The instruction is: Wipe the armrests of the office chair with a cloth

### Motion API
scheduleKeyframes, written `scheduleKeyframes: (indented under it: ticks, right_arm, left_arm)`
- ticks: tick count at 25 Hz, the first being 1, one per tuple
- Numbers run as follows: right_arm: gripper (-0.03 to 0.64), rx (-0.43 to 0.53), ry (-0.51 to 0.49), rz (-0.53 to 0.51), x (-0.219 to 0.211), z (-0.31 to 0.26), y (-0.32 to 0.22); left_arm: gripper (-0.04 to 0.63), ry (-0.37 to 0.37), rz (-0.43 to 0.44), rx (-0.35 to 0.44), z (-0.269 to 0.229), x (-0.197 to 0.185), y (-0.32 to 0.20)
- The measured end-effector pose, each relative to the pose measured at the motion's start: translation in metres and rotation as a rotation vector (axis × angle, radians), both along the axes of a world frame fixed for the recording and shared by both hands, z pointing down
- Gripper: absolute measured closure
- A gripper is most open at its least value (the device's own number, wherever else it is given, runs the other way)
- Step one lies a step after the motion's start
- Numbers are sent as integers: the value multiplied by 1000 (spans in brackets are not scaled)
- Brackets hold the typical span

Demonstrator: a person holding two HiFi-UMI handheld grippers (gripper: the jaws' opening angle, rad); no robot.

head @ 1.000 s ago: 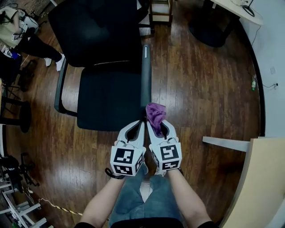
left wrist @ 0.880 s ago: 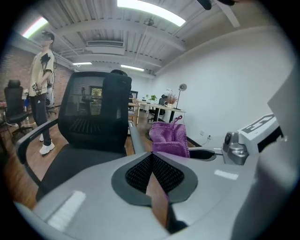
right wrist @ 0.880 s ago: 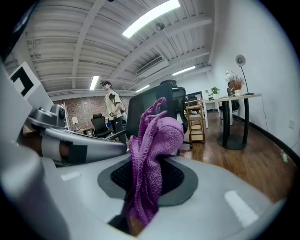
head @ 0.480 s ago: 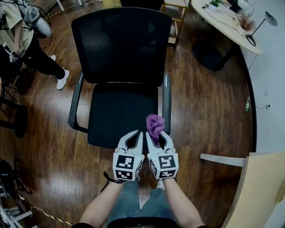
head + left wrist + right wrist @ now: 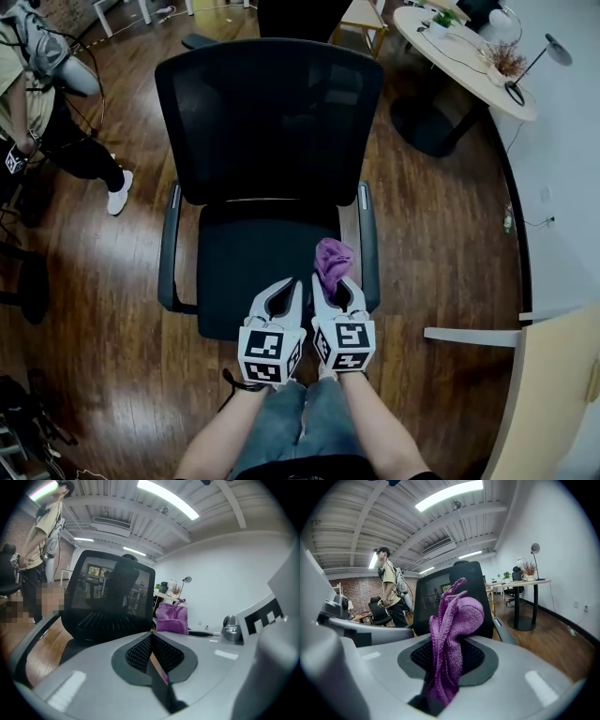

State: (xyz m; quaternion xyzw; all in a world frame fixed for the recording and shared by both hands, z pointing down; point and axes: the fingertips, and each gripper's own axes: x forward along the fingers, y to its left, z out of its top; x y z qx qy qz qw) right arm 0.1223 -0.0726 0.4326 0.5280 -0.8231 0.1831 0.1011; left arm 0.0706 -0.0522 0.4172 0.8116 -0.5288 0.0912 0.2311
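with my right claw [image 5: 335, 282] clamped on the purple cloth [image 5: 333, 255] and my left claw [image 5: 292, 284] pressed together empty, i feared the loosely bunched cloth could slip free against the armrest [image 5: 369, 246].

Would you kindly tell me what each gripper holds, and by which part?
The right gripper pinches the purple cloth by one bunched end; the left gripper is shut, empty.
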Motion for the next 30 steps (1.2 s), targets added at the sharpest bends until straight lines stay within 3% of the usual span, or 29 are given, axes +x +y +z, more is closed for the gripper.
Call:
scheduleKeyframes:
  ticks: [9, 21, 30]
  right_arm:
    - [515, 7, -6, 112, 5, 22, -71]
    - [515, -56, -27, 260, 38, 76, -168]
    - [517, -74, -50, 292, 48, 92, -202]
  left_arm:
    - [591, -19, 65, 5, 9, -10, -51]
    - [591, -63, 186, -50, 50, 17, -150]
    - [591, -75, 236, -97, 71, 30, -170]
